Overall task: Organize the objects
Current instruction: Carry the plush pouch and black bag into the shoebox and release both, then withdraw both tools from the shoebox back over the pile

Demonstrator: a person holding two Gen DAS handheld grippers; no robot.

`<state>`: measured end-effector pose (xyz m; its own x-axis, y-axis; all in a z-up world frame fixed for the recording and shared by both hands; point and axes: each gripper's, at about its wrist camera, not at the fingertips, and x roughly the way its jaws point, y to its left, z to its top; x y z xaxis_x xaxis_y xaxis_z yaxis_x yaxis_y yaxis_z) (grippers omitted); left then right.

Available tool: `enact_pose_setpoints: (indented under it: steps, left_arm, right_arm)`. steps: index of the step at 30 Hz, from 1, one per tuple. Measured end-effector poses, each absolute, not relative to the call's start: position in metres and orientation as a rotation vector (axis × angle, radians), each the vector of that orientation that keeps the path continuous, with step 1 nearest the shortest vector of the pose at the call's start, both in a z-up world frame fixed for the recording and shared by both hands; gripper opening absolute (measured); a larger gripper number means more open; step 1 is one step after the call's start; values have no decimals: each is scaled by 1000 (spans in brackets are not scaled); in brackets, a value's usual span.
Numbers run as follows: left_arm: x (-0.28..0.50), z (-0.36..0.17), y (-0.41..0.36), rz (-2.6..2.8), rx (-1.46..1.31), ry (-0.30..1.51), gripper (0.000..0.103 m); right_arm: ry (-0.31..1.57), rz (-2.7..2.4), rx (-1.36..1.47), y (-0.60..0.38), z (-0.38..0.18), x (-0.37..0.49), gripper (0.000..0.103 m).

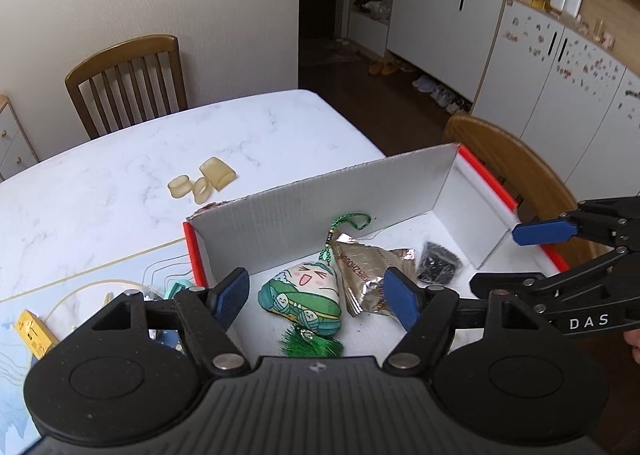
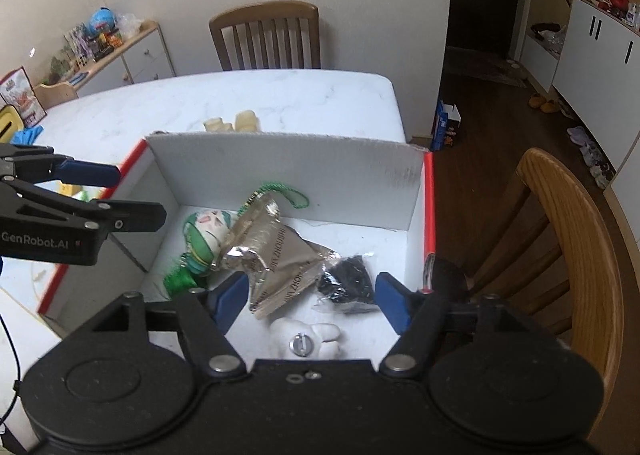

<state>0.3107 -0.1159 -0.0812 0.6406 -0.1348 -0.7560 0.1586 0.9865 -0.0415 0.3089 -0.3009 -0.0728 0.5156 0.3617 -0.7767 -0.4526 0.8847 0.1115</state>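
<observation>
Inside white box [image 2: 280, 159] on counter [image 1: 120, 159], zongzi plush charm [image 1: 306, 293], foil packet [image 2: 276, 251], black bag [image 2: 346, 279], left hand-held gripper [image 1: 318, 297] and right hand-held gripper [image 2: 312, 297] both spread wide, holding nothing.

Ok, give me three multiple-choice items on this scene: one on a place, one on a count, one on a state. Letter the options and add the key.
1. Where does the zongzi plush charm lie?
A. inside the white box
B. on the wooden chair
C. on the floor

2. How many yellowish translucent pieces sit on the marble table beyond the box?
A. one
B. three
C. six

3. How is the left gripper?
A. shut on the foil packet
B. shut on the charm
C. open, holding nothing

Key: A, the charm rests on the box floor beside the foil packet; B, three pieces cluster together; C, its blue pads stand apart above the box.
</observation>
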Motion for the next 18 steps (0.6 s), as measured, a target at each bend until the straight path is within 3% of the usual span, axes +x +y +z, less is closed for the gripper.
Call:
enact_pose_setpoints:
  steps: [4,18]
  left_arm:
    - [297,-71,-108,-180,0,832,79]
    - [255,-49,-58,-202,-75,756,85]
  right_arm:
    - [895,502,-82,-299,-62,300,75]
    - [837,515,-44,-272,-32,262,91]
